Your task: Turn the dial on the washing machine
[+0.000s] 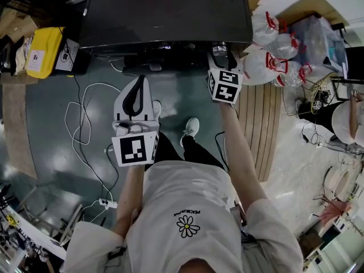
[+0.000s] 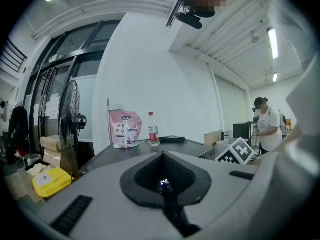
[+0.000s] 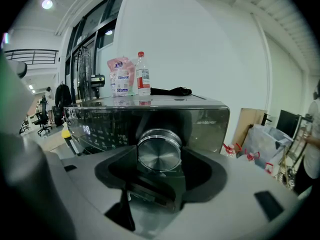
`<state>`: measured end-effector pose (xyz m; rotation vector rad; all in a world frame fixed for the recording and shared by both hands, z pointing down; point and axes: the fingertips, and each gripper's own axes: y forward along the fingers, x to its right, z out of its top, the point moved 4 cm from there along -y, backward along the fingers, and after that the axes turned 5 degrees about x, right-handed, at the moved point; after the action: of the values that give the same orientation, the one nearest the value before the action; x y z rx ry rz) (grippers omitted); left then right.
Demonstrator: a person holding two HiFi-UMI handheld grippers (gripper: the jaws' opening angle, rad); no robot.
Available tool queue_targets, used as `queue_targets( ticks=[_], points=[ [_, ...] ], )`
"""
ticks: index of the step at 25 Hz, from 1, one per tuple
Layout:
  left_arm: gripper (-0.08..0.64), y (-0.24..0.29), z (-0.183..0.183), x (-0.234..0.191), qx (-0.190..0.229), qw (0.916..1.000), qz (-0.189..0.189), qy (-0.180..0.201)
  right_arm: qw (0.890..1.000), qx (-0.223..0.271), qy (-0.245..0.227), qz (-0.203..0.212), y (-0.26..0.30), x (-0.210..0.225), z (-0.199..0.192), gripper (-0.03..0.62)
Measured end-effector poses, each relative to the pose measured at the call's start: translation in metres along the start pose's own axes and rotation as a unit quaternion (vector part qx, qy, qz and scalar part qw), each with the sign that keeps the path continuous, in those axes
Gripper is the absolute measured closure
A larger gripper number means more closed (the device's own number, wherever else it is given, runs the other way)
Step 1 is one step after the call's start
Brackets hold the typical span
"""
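The black washing machine (image 1: pixel 165 16) stands in front of me, its dark control panel (image 3: pixel 110 126) facing the right gripper view. The round silver dial (image 3: pixel 159 151) sits on the panel's right part. My right gripper (image 3: pixel 160 160) is up against the panel, with the dial in the hollow between its black pads, one on each side of it. In the head view the right gripper (image 1: pixel 219 51) reaches the machine's front edge. My left gripper (image 1: pixel 138 79) hangs lower and further back, jaws together with nothing in them, and its tip (image 2: pixel 162 156) points over the machine's top.
A pink pouch (image 3: pixel 119 76), a water bottle (image 3: pixel 142 74) and a dark cloth (image 3: pixel 172 90) sit on the machine's top. Cables (image 1: pixel 85 118) and a power strip (image 1: pixel 108 203) lie on the floor at the left. A yellow box (image 1: pixel 44 51), wooden boards (image 1: pixel 259 124) and bagged bottles (image 1: pixel 273 61) flank the machine.
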<state>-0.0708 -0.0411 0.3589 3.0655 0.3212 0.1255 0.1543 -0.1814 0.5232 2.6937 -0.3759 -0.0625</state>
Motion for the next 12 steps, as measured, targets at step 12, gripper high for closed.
queue_targets(
  ticks=[12],
  points=[
    [0.561, -0.0012, -0.0029, 0.0016, -0.003, 1.0, -0.001, -0.002, 1.0, -0.006, -0.029, -0.006, 0.0005, -0.0007, 0.0004, 0.311]
  ],
)
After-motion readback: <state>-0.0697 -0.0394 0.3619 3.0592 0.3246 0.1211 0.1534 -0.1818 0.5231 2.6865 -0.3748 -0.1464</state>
